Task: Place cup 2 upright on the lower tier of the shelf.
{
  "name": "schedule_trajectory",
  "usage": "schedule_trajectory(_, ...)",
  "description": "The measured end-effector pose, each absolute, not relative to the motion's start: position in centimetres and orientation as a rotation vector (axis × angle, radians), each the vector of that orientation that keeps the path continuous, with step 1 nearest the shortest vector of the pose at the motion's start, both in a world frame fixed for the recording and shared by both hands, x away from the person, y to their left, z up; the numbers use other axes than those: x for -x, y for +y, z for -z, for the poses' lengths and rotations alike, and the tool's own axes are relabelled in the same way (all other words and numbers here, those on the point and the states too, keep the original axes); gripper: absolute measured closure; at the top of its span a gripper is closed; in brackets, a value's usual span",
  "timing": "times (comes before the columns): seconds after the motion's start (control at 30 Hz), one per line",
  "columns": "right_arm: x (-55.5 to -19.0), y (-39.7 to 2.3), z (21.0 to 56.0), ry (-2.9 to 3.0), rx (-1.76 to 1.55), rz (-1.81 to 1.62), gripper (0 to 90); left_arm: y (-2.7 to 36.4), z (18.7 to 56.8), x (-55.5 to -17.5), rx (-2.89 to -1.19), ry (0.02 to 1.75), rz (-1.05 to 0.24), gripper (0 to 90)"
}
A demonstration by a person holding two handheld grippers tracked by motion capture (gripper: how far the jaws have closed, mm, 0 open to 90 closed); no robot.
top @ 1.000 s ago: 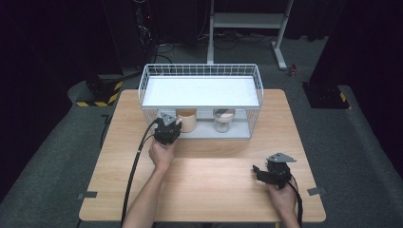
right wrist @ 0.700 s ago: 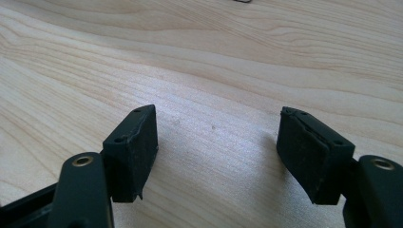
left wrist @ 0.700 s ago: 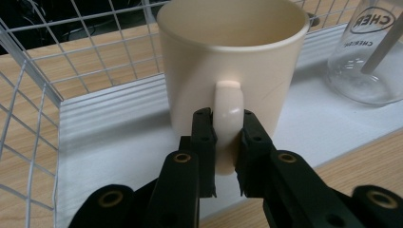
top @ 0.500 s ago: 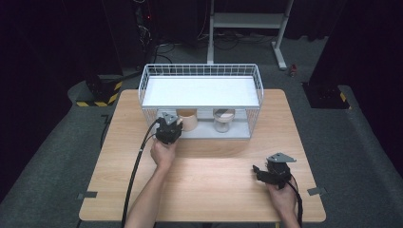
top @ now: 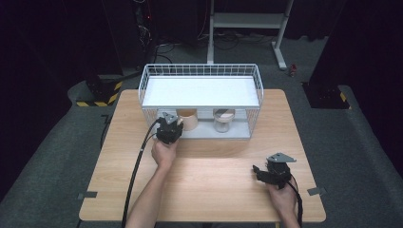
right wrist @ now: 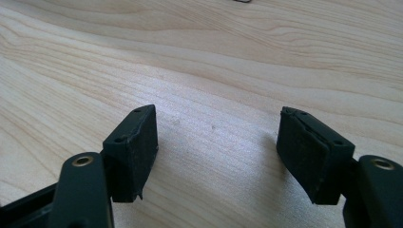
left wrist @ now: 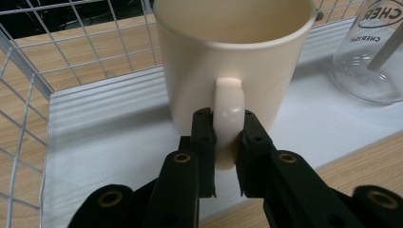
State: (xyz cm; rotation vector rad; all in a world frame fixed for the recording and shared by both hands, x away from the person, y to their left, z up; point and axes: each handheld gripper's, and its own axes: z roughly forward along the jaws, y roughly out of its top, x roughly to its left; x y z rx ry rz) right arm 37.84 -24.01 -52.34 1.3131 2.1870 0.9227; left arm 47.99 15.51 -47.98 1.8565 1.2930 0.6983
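Both grippers are black: the left gripper [left wrist: 227, 142] has blocky jaws with brass-ringed screw holes, as does the right gripper [right wrist: 218, 156]. Each carries a grey three-cornered plate and trails a black cable. Forearms are bare.

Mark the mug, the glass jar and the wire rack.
mug [left wrist: 228, 61], left gripper view, on its front wall above the handle.
glass jar [left wrist: 370, 57], left gripper view, on its clear side.
wire rack [top: 202, 69], high view, on its back rim.
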Motion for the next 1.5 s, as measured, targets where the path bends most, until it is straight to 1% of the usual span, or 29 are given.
schedule_trajectory(0.27, -37.8, -24.0, 52.3, 2.187, -1.313, -0.922, 30.4, 15.5, 48.0, -48.0, -1.863, 1.286, -0.699, 78.9)
schedule_trajectory(0.33, -37.8, -24.0, 52.3, 2.187, -1.314, -0.922, 30.4, 15.5, 48.1, -48.0, -1.867, 1.286, -0.696, 73.9)
schedule_trajectory(0.37, -37.8, -24.0, 52.3, 2.187, -1.313, -0.922, 30.4, 15.5, 48.2, -48.0, -1.870, 1.289, -0.696, 73.9)
schedule_trajectory(0.47, -37.8, -24.0, 52.3, 2.187, -1.314, -0.923, 30.4, 15.4, 48.4, -47.9, -1.884, 1.297, -0.692, 68.6)
schedule_trajectory(0.63, -37.8, -24.0, 52.3, 2.187, -1.313, -0.923, 30.4, 15.6, 48.2, -47.6, -1.862, 1.302, -0.676, 56.0)
schedule_trajectory(0.7, -37.8, -24.0, 52.3, 2.187, -1.313, -0.922, 30.4, 15.7, 48.1, -47.4, -1.860, 1.293, -0.688, 50.3)
schedule_trajectory(0.83, -37.8, -24.0, 52.3, 2.187, -1.313, -0.923, 30.4, 16.2, 47.9, -47.0, -1.835, 1.290, -0.666, 46.7)
schedule_trajectory(0.9, -37.8, -24.0, 52.3, 2.187, -1.314, -0.923, 30.4, 16.4, 47.7, -46.8, -1.826, 1.292, -0.646, 45.2)
schedule_trajectory(1.03, -37.8, -24.0, 52.3, 2.187, -1.314, -0.923, 30.4, 16.7, 47.3, -46.3, -1.826, 1.272, -0.646, 43.1)
schedule_trajectory(1.5, -37.9, -24.0, 52.3, 2.187, -1.314, -0.924, 30.3, 18.1, 46.2, -44.5, -1.799, 1.250, -0.640, 41.8)
